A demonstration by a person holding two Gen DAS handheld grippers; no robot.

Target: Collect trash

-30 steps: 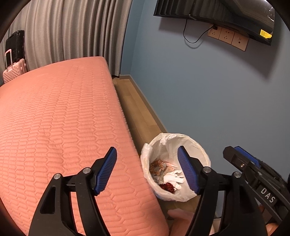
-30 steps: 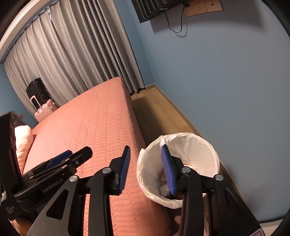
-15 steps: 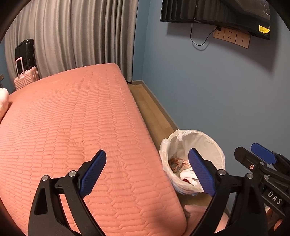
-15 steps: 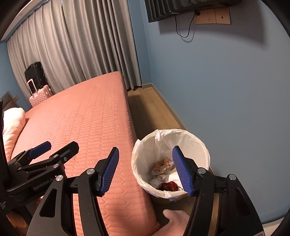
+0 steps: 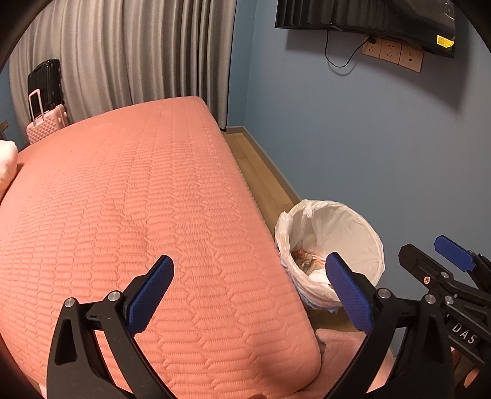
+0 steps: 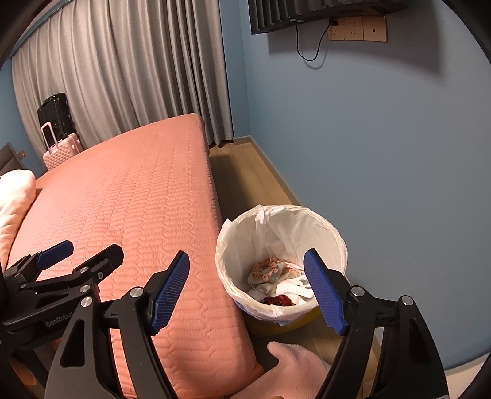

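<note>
A bin with a white liner stands on the floor between the bed and the blue wall. Crumpled trash lies at its bottom: pale paper, an orange-spotted scrap and a dark red piece. My left gripper hangs over the corner of the bed, jaws opening, with nothing between them. My right gripper hovers above and in front of the bin, jaws also opening and empty. Each gripper shows at the edge of the other's view: the right gripper and the left gripper.
A salmon quilted bed fills the left. A pink fuzzy cloth lies on the floor in front of the bin. Grey curtains, a pink suitcase and a black one stand at the back. A wall screen hangs above sockets.
Both grippers have opened wide and drawn back from the bin. The bin has slid rightward in the left wrist view, and more of the bed shows.
</note>
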